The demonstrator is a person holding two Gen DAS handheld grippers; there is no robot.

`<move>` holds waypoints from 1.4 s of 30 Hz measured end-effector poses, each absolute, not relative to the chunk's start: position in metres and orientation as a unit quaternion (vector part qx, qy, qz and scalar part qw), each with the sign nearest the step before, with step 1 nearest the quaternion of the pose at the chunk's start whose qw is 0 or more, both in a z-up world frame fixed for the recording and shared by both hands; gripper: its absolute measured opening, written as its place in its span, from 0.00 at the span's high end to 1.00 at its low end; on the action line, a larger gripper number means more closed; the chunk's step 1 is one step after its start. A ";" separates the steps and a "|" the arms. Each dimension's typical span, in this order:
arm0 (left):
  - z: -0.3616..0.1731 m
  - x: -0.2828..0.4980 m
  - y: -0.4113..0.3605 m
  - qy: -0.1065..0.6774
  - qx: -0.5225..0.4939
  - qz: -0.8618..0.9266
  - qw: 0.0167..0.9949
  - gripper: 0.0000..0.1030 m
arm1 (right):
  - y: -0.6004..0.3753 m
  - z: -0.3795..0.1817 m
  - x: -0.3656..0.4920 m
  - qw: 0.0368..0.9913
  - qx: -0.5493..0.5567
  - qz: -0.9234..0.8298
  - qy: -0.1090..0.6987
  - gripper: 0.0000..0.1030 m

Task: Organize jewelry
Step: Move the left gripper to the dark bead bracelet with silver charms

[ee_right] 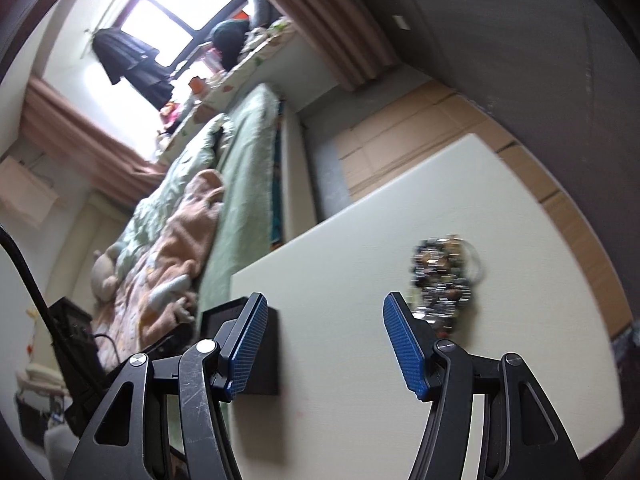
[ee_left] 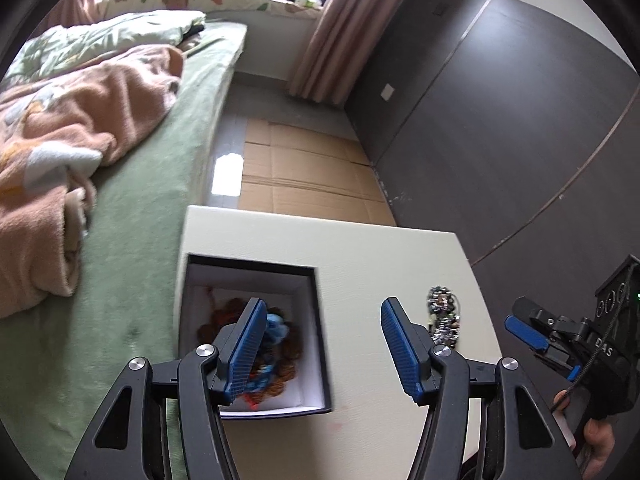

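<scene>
Both grippers, left (ee_left: 322, 344) and right (ee_right: 324, 344), gape empty. We judge the beaded bracelet (ee_right: 442, 276) next: straddle its heap, pinch low, lift to box (ee_left: 318, 340).

"DAS" on right gripper (ee_left: 524, 330) body

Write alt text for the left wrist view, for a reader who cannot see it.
Open left tongs hover over a cream table, one finger above an open black box holding orange and blue jewelry. A dark beaded piece lies on the table right of the box, with the right tongs at the right edge. A green bed and cardboard-covered floor lie beyond.
</scene>
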State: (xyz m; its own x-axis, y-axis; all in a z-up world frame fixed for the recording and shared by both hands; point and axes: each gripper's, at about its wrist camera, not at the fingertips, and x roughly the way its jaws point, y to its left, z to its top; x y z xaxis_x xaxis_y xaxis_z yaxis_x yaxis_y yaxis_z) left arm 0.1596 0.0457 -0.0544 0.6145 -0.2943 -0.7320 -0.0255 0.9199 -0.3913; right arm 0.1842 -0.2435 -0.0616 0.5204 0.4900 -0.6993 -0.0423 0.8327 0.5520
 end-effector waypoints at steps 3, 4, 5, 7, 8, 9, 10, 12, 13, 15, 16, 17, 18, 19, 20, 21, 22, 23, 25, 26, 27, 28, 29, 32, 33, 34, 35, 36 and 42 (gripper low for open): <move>-0.054 0.162 0.031 0.430 -0.179 -0.087 0.881 0.41 | -0.257 -0.066 0.185 0.834 0.249 0.134 0.475 0.41; -0.054 0.163 0.025 0.428 -0.175 -0.092 0.882 0.41 | -0.263 -0.068 0.185 0.831 0.254 0.124 0.479 0.41; -0.055 0.164 0.020 0.428 -0.172 -0.095 0.882 0.41 | -0.267 -0.069 0.186 0.829 0.259 0.118 0.481 0.41; -0.056 0.167 0.008 0.427 -0.164 -0.102 0.883 0.41 | -0.276 -0.073 0.186 0.824 0.272 0.107 0.486 0.41; -0.057 0.168 0.001 0.427 -0.158 -0.106 0.884 0.41 | -0.282 -0.074 0.186 0.821 0.280 0.101 0.487 0.41; -0.057 0.169 -0.003 0.427 -0.156 -0.109 0.884 0.41 | -0.286 -0.075 0.186 0.819 0.284 0.098 0.488 0.41; -0.059 0.171 -0.009 0.428 -0.151 -0.112 0.884 0.41 | -0.288 -0.075 0.186 0.818 0.287 0.095 0.489 0.41; -0.062 0.174 -0.020 0.431 -0.145 -0.119 0.883 0.41 | -0.294 -0.077 0.187 0.809 0.303 0.096 0.494 0.41; -0.064 0.174 -0.025 0.432 -0.142 -0.122 0.882 0.41 | -0.296 -0.079 0.187 0.804 0.312 0.100 0.496 0.41; -0.067 0.176 -0.038 0.433 -0.132 -0.132 0.882 0.41 | -0.302 -0.082 0.188 0.794 0.331 0.105 0.500 0.41; -0.069 0.177 -0.045 0.434 -0.126 -0.136 0.882 0.41 | -0.305 -0.084 0.188 0.789 0.338 0.104 0.502 0.41; -0.071 0.178 -0.050 0.434 -0.120 -0.140 0.882 0.41 | -0.306 -0.086 0.189 0.787 0.343 0.103 0.503 0.41; -0.073 0.179 -0.057 0.434 -0.112 -0.144 0.882 0.41 | -0.309 -0.088 0.190 0.784 0.347 0.100 0.505 0.41; -0.075 0.180 -0.061 0.435 -0.106 -0.147 0.882 0.42 | -0.311 -0.089 0.190 0.783 0.349 0.095 0.506 0.41; -0.077 0.181 -0.065 0.437 -0.101 -0.150 0.881 0.42 | -0.313 -0.090 0.190 0.783 0.349 0.090 0.507 0.41; -0.080 0.181 -0.069 0.440 -0.099 -0.154 0.879 0.44 | -0.315 -0.090 0.191 0.783 0.349 0.085 0.508 0.41; -0.083 0.182 -0.073 0.444 -0.097 -0.159 0.877 0.45 | -0.317 -0.091 0.192 0.781 0.352 0.082 0.510 0.41; -0.087 0.183 -0.078 0.447 -0.093 -0.163 0.875 0.46 | -0.319 -0.091 0.192 0.779 0.355 0.084 0.511 0.41; -0.092 0.183 -0.087 0.451 -0.079 -0.167 0.873 0.52 | -0.321 -0.092 0.194 0.774 0.361 0.094 0.512 0.41; -0.094 0.184 -0.090 0.453 -0.072 -0.171 0.872 0.52 | -0.323 -0.092 0.194 0.773 0.362 0.094 0.513 0.41; -0.097 0.184 -0.096 0.454 -0.064 -0.174 0.871 0.53 | -0.325 -0.092 0.194 0.773 0.361 0.091 0.514 0.41; -0.099 0.185 -0.099 0.455 -0.059 -0.176 0.871 0.53 | -0.327 -0.092 0.194 0.774 0.359 0.085 0.515 0.41; -0.102 0.186 -0.103 0.457 -0.054 -0.178 0.870 0.53 | -0.328 -0.092 0.195 0.774 0.358 0.081 0.517 0.41; -0.110 0.188 -0.114 0.463 -0.044 -0.183 0.866 0.53 | -0.335 -0.096 0.196 0.766 0.370 0.074 0.521 0.41; -0.112 0.188 -0.117 0.465 -0.041 -0.185 0.865 0.55 | -0.336 -0.097 0.197 0.764 0.372 0.074 0.522 0.41; -0.114 0.189 -0.119 0.467 -0.038 -0.186 0.864 0.58 | -0.337 -0.098 0.198 0.763 0.372 0.072 0.523 0.41; -0.118 0.191 -0.123 0.470 -0.033 -0.187 0.862 0.59 | -0.338 -0.097 0.198 0.763 0.372 0.071 0.523 0.41; -0.120 0.191 -0.124 0.472 -0.030 -0.188 0.861 0.60 | -0.339 -0.097 0.199 0.763 0.373 0.071 0.523 0.41; -0.138 0.199 -0.135 0.490 -0.014 -0.188 0.851 0.60 | -0.342 -0.097 0.202 0.767 0.365 0.065 0.524 0.41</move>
